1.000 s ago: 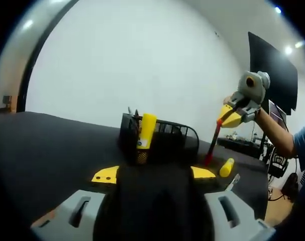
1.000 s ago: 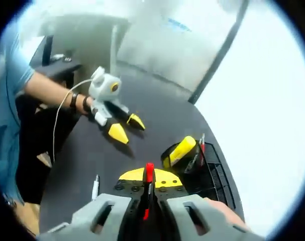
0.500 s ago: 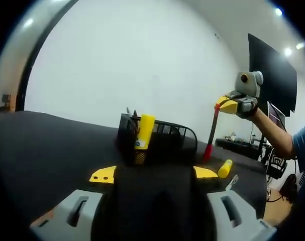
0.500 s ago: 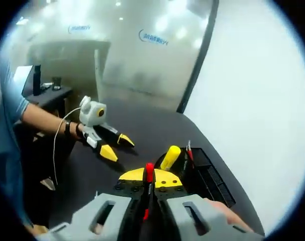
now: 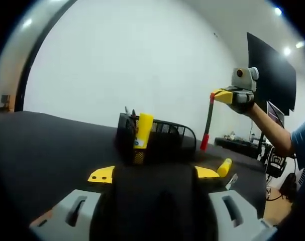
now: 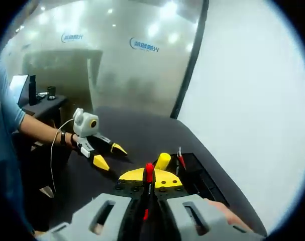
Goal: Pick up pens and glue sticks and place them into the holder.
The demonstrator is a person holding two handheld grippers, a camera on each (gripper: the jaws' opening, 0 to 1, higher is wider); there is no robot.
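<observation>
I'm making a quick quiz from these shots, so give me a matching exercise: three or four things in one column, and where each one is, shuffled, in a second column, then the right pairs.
Things:
1. red pen
2. upright glue stick
3. lying glue stick
4. left gripper

Places:
A. standing in the holder
B. flat on the black table
C. clamped in the right gripper
D. open, low over the table

Pairs: 1-C, 2-A, 3-B, 4-D

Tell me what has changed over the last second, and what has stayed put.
The right hand-held gripper has risen and levelled out, swinging the red pen from a slant to near upright beside the mesh holder. It stays shut on the pen throughout. The left hand-held gripper stays open above the black table. The yellow glue stick in the holder and the other one lying on the table have not moved.
</observation>
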